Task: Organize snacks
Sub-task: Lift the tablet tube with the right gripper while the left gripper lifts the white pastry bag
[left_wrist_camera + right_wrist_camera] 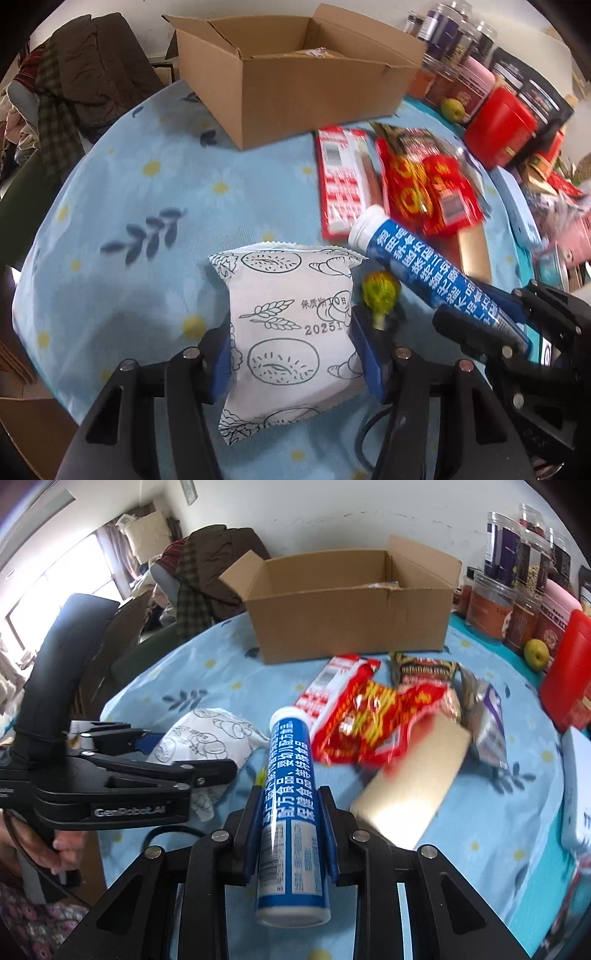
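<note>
Red snack packets (424,184) and a gold box (413,786) are lying mid-frame before the open cardboard box (295,74) at top centre. The left gripper (291,350) is clamping a white bread packet (288,332), date starting "20251", at bottom centre. The right gripper (291,830) is pinching tight a blue tube (291,812) printed in Chinese.

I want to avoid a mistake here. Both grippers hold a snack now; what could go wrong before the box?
1. The blue tube sticks far out of the right gripper, so it may tilt or slip.
2. The left gripper squeezes the soft white packet; its contents may get crushed.
3. The grippers are close together and may collide at the cardboard box.
</note>
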{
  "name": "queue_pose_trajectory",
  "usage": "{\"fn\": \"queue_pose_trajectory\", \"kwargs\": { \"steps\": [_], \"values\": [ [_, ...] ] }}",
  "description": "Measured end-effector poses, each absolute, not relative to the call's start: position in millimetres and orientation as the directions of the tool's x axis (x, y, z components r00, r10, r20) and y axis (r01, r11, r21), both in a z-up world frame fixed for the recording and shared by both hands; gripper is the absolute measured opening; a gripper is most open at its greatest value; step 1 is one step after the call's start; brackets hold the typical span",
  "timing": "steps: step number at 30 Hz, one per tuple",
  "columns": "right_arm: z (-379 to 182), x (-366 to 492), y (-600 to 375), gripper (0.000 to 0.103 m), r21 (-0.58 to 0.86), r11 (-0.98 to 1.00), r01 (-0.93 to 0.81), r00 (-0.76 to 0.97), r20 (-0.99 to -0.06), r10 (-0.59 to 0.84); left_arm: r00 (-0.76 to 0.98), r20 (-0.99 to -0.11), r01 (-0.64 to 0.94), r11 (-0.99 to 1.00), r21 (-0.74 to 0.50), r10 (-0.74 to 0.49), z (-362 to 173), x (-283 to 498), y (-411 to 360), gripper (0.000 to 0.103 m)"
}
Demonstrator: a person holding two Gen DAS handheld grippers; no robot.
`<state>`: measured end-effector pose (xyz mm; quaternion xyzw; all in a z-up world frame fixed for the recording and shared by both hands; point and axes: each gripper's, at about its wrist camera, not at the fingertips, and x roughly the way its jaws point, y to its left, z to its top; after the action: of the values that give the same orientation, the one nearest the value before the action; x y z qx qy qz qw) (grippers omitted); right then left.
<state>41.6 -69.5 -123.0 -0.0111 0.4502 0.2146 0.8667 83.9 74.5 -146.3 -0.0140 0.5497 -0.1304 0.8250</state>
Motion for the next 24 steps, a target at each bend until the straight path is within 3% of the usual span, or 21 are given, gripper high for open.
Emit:
{"fn": "queue_pose_trajectory", "kwargs": {
  "steps": [18,24],
  "values": [
    [-152.7,3.2,-91.8,0.029,0.203,0.935,-0.291,0.465,-0.824,0.324,0.364,-0.901,0.242,0.958,-0.152,-0.235,-152.3,46.7,56.0,0.057],
    [-155.0,5.3,-83.6,0.035,0.171,0.932,-0.32,0.474,-0.822,0.314,0.362,-0.9,0.243,0.957,-0.162,-0.244,-154.7,46.6,56.3,0.057]
  ]
}}
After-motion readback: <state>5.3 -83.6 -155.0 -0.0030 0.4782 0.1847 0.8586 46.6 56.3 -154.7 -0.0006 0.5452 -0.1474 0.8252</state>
